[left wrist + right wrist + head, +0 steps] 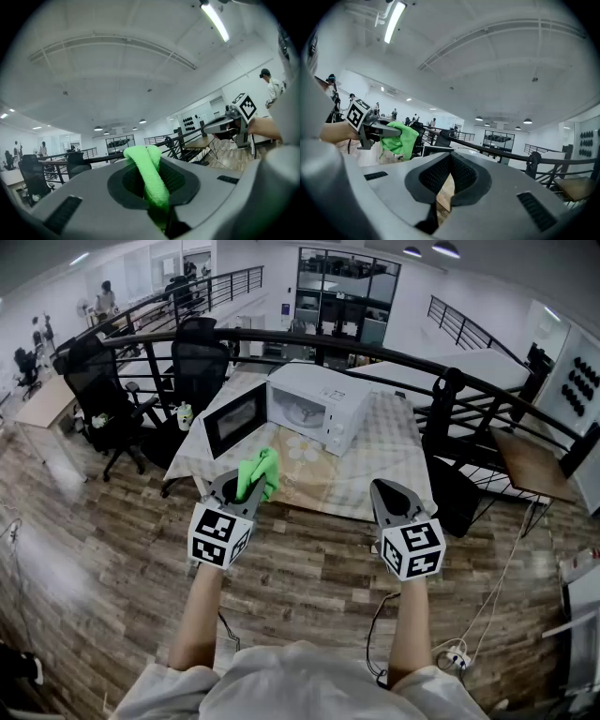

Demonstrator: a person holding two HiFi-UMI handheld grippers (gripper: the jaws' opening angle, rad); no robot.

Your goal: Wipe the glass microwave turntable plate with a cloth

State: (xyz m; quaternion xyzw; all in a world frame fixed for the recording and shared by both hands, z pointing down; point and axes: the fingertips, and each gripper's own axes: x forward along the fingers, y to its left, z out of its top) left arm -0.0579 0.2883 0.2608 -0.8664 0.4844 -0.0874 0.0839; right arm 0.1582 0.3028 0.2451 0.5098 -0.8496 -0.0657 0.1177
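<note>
A white microwave (323, 401) stands on a cloth-covered table (394, 460) with its door (234, 416) swung open to the left. A pale round shape (304, 412) lies in the cavity; I cannot tell for sure that it is the glass plate. My left gripper (247, 486) is shut on a green cloth (259, 472), held short of the table's near edge. The cloth (146, 171) bulges up between the jaws. My right gripper (388, 491) hovers level with it to the right, shut and holding nothing. From the right gripper view the cloth (400, 138) hangs out of the left gripper (388, 131).
A black railing (375, 343) curves behind the table. Black office chairs (103, 395) stand to the left, beside a small bottle (185, 415) at the table's left end. A brown desk (530, 465) is at the right. A cable and power strip (452, 656) lie on the wood floor.
</note>
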